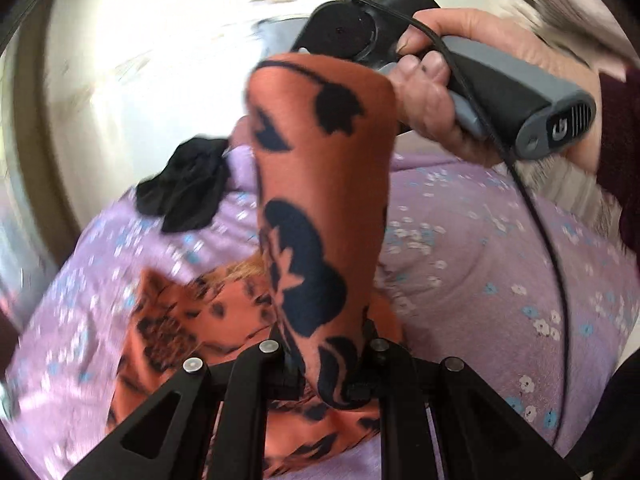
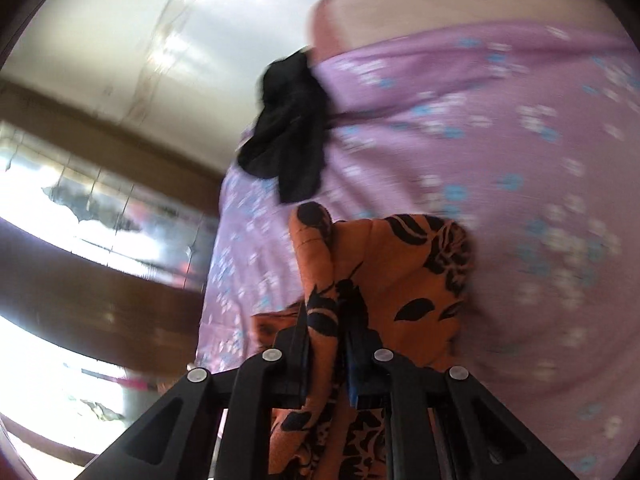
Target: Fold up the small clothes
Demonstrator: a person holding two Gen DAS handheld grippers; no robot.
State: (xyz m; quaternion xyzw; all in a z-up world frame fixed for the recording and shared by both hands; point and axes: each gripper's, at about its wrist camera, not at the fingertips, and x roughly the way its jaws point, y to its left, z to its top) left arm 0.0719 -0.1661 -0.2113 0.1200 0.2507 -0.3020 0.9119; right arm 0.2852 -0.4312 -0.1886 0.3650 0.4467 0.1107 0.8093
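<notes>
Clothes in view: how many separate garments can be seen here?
2. The orange floral garment is pinched by both grippers above the purple sheet; the black garment lies crumpled near the sheet's far edge. Others may be hidden.

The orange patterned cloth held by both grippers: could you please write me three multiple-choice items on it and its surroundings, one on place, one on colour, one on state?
1. Where does the black garment lie?
A. On the lilac flowered sheet, beyond the cloth
B. In the left gripper
C. On the floor

2. What colour is the pattern on the orange cloth?
A. White
B. Black
C. Green

3. How does the left gripper stand?
A. Open above the sheet
B. Shut on nothing
C. Shut on the cloth

Answers: 1 A, the dark bundle rests on the lilac sheet in both views. 2 B, black flowers and leaves cover the orange fabric. 3 C, the cloth is pinched between its fingers, as it also is in the right gripper.
</notes>
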